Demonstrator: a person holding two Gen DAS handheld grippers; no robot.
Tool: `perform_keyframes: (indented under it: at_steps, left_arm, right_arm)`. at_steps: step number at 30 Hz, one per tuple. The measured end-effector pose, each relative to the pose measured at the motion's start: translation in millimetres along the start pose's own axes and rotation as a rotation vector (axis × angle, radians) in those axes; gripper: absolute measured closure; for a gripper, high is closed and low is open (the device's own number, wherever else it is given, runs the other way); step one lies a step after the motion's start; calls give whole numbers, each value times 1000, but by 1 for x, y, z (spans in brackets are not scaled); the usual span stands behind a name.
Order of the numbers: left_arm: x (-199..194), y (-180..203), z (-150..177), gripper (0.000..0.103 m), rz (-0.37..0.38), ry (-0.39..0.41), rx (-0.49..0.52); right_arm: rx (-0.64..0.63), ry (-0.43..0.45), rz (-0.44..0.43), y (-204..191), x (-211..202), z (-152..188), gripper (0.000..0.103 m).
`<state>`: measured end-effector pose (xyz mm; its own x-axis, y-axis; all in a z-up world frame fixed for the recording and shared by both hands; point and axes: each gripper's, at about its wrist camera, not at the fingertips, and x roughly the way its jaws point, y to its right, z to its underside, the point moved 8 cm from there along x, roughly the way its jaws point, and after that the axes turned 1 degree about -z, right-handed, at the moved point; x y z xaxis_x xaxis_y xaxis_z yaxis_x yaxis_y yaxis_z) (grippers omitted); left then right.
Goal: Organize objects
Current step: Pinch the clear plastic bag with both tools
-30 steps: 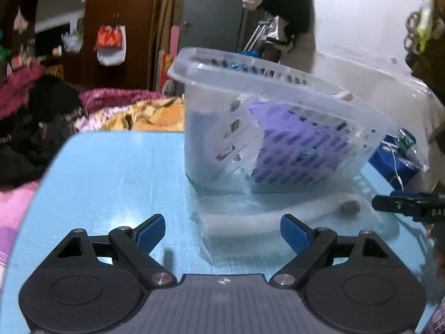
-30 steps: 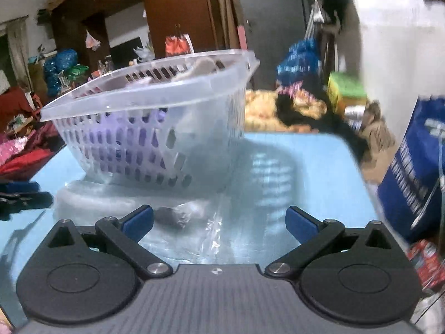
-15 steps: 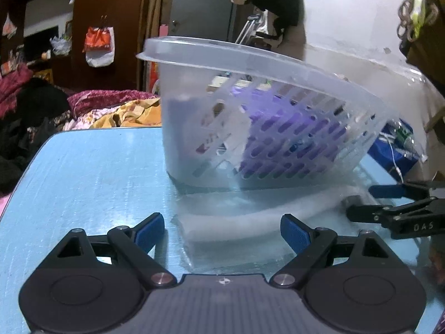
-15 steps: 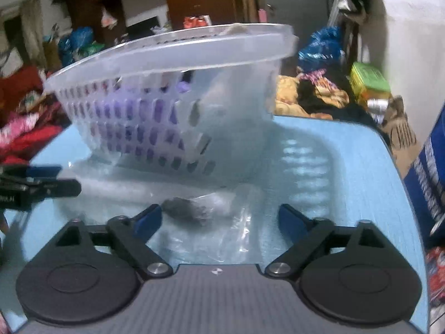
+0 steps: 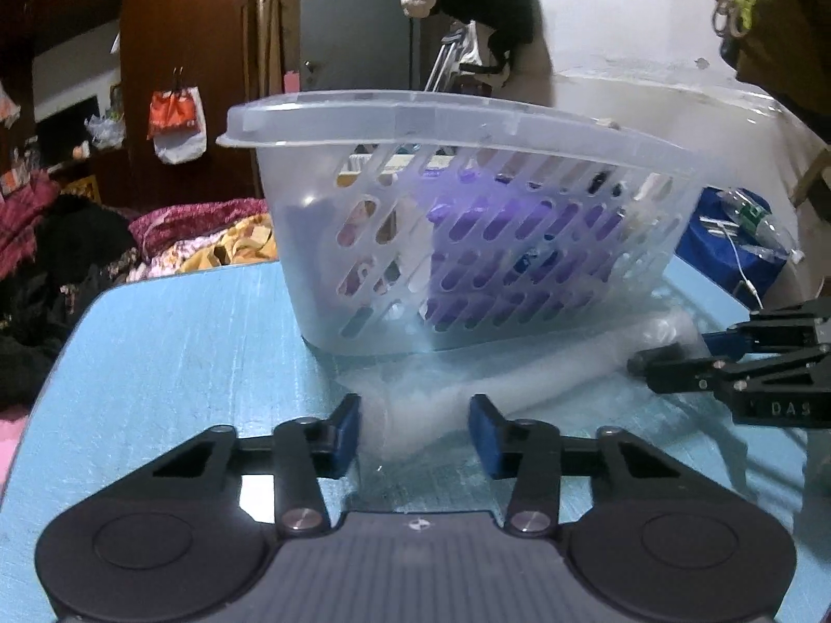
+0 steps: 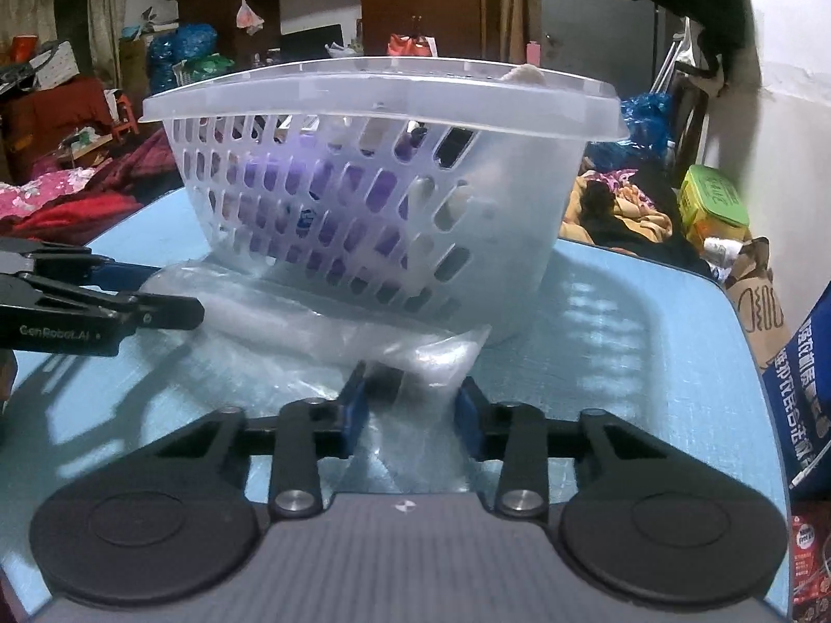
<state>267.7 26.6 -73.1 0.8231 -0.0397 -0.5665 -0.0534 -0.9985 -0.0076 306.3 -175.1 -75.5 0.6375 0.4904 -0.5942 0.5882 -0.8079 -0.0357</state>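
A clear plastic bag (image 5: 519,374) (image 6: 291,311) with a white roll inside lies on the blue table (image 5: 182,337) in front of a translucent slotted basket (image 5: 467,119) (image 6: 384,93). The basket holds a purple item (image 5: 498,259) and other things. My left gripper (image 5: 414,433) (image 6: 166,293) is closing on the bag's left end, and its pads meet the plastic. My right gripper (image 6: 413,410) (image 5: 670,353) is closing on the other end. There the plastic is bunched between the pads, with a small dark object (image 6: 384,379) in the bag beside the left pad.
The basket stands right behind the bag, touching it. A blue printed bag (image 6: 800,389) and a green box (image 6: 714,202) sit off the table's right edge. Piled clothes (image 5: 52,239) lie beyond the left edge.
Both grippers moved in towards the bag and their jaws went from wide open to narrow, each now around one end of the bag. The basket looks closer and more level.
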Motion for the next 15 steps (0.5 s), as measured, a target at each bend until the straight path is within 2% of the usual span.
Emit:
perform_keyframes:
  at_steps: [4,10,15]
  left_arm:
    - [-7,4,0,75,-3,22,12]
    - [-18,8,2,82,21,43,16]
    - [-32,13,2,85,31,93,22]
  right_arm:
    - [-19,9,-6,-6,-4,1,79]
    - [-25,46,-30,-12,-17,2,85]
    - [-18,90,-48,-14,-32,1,86]
